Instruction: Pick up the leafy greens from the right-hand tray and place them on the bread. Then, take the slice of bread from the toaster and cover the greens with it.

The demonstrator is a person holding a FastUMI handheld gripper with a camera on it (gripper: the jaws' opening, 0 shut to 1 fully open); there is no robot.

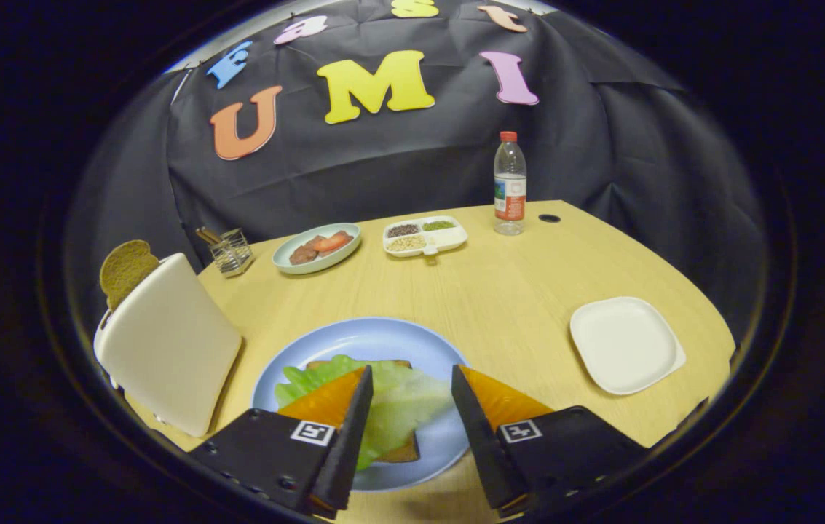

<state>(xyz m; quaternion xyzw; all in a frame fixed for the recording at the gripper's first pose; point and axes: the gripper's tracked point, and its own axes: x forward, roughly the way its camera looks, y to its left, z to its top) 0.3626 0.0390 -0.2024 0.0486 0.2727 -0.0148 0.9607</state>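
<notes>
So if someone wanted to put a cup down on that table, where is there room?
The widest bare patch of the table lies between the blue plate, the divided dish, the bottle and the white square plate. It is crowded by the toaster, and where the open gripper hangs over the greens.

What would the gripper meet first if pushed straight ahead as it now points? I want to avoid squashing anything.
Likely the leafy greens on the bread in the blue plate: they lie between and just ahead of the open gripper. Its height above them is unclear, so it might pass over.
</notes>
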